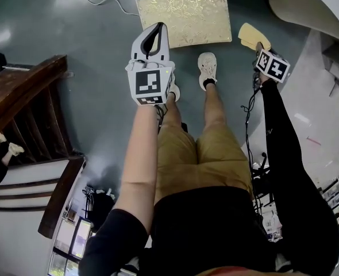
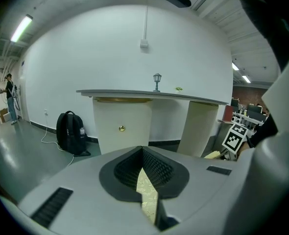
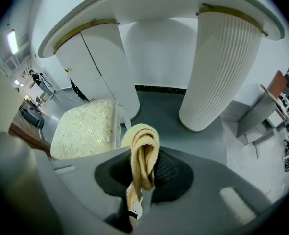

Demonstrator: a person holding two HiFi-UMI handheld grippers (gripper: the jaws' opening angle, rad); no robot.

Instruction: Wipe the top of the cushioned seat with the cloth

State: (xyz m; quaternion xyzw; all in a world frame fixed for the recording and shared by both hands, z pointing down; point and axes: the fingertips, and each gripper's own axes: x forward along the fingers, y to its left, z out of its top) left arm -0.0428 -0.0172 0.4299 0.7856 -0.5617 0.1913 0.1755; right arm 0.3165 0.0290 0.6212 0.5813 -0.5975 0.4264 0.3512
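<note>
Pinching the yellow cloth (image 3: 143, 155) tight in the right gripper (image 1: 258, 48) at the upper right — bunched into a thick fold, seemingly for a firm wiping edge. Holding the left gripper (image 1: 152, 39) up at centre, jaws closed together on nothing, likely just keeping clear. Hovering short of the gold seat (image 1: 184, 13) at top centre — cloth not yet touching it.

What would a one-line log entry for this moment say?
left gripper: shut, empty | right gripper: shut on cloth | cushioned seat: ahead, cloth not on it | wipe: not begun
</note>
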